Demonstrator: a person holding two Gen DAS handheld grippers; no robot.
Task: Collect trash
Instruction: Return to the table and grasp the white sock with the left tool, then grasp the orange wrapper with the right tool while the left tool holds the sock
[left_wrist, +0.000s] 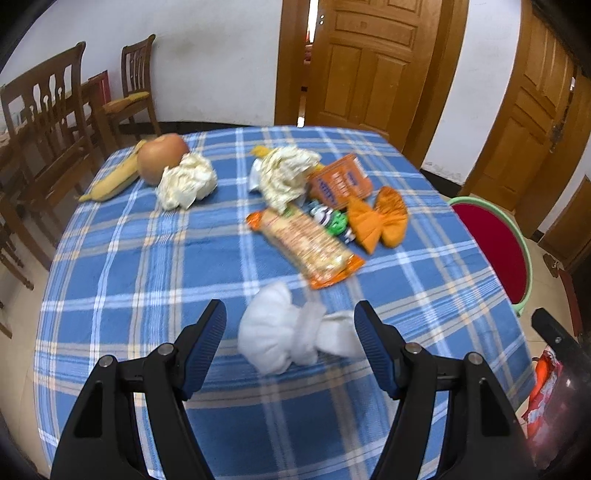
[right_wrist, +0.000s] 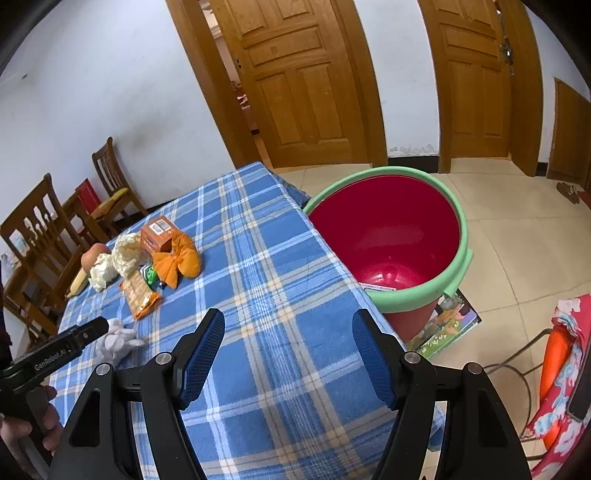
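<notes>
A crumpled white tissue lies on the blue plaid tablecloth, between the fingers of my open left gripper, whose pads stand apart from it. Further back lie an orange snack wrapper, an orange cloth bow, an orange box and two crumpled papers. My right gripper is open and empty over the table's near corner. The red bin with a green rim stands beside the table. The left gripper's finger shows by the white tissue.
An apple and a banana lie at the table's far left. Wooden chairs stand to the left, wooden doors behind. A chair with a red patterned cover and a box sit on the tiled floor.
</notes>
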